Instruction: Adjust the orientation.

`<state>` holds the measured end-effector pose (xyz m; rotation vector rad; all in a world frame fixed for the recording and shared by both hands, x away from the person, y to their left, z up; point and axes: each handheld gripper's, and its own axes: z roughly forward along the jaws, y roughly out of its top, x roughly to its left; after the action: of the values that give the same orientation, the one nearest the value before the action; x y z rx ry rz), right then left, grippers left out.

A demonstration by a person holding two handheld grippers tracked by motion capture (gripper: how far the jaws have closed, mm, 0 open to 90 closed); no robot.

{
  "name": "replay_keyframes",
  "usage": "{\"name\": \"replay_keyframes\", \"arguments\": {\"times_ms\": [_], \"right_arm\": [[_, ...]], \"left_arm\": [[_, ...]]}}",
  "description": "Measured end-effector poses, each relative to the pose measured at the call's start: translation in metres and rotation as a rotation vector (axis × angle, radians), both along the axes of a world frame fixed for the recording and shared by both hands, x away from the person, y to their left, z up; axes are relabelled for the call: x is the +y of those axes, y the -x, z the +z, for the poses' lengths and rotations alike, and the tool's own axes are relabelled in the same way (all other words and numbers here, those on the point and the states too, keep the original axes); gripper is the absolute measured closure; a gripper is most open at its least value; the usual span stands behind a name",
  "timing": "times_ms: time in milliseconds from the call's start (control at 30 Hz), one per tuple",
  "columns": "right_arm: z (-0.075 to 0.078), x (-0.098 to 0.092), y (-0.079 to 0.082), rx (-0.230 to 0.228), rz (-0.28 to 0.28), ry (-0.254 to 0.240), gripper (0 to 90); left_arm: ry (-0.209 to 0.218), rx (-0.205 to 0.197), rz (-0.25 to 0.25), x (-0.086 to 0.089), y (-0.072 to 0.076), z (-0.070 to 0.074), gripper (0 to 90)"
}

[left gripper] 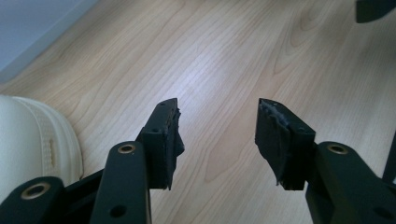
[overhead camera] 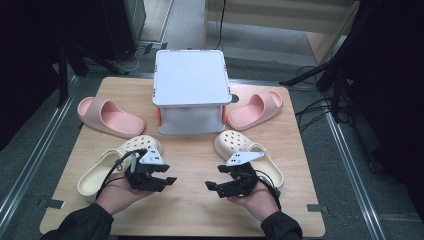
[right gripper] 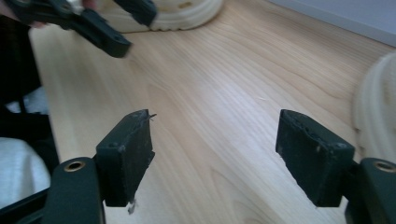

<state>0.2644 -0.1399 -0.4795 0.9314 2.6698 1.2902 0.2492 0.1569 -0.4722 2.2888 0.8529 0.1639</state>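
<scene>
We hold the left claw [overhead camera: 167, 181] at about seven o'clock on the counter [overhead camera: 195, 210], its jaws apart with only bare wood between them, gripping nothing. The right claw [overhead camera: 212, 187] sits at about five o'clock, facing the left one across a stretch of open counter, its jaws also spread wide and holding nothing. Just behind the left claw, toward nine o'clock, lies a cream clog [overhead camera: 107, 165], close beside our left hand [overhead camera: 120, 195]; in the left gripper view its pale edge [left gripper: 28, 140] shows at the left. Just behind the right claw, toward three o'clock, lies the second cream clog [overhead camera: 240, 147], close beside our right hand [overhead camera: 257, 200]. Farther off at ten o'clock rests a pink slide [overhead camera: 107, 117], and at two o'clock its mate [overhead camera: 255, 110]. Between the two pink slides, at twelve o'clock, stands a white two-level rack [overhead camera: 190, 77] at the far edge of the counter.
</scene>
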Motion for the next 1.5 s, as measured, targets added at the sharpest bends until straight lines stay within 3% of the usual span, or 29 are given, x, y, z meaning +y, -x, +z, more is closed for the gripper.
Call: {"name": "replay_keyframes", "arguments": {"times_ms": [100,233,300,333,433,467,700,967,1167,1500], "right_arm": [[-0.002,0.001,-0.003,0.02,-0.01,0.014,23.8],[-0.001,0.002,-0.002,0.003,0.013,0.002,24.8],[0.001,0.003,-0.002,-0.007,0.022,0.0,27.6],[0.001,0.003,-0.002,-0.003,0.045,-0.005,34.7],[0.002,0.004,-0.004,0.011,0.049,0.01,35.4],[0.002,0.004,-0.008,0.036,0.057,0.013,36.3],[0.001,-0.001,-0.01,-0.045,0.067,0.028,36.2],[0.0,0.003,-0.008,-0.033,0.065,0.042,39.1],[0.0,0.008,-0.007,-0.02,0.085,0.047,41.9],[0.003,0.013,-0.014,-0.017,0.106,0.073,41.6]], "left_arm": [[0.014,0.015,-0.008,0.003,-0.001,0.0,45.6],[0.004,0.011,-0.015,0.005,0.001,0.0,45.6],[0.01,0.0,-0.023,0.006,0.003,0.001,46.2],[0.015,0.006,-0.028,0.007,0.003,0.001,46.2],[0.015,0.014,-0.024,0.008,0.004,0.0,47.9],[0.01,0.015,-0.02,0.009,0.004,-0.001,48.9],[0.039,0.02,-0.012,0.012,0.003,0.0,53.8],[0.025,0.028,-0.022,0.012,0.005,0.003,52.7],[0.074,0.067,0.032,0.022,0.003,0.008,49.0],[0.058,0.039,0.048,0.041,0.011,0.017,50.4]]}}
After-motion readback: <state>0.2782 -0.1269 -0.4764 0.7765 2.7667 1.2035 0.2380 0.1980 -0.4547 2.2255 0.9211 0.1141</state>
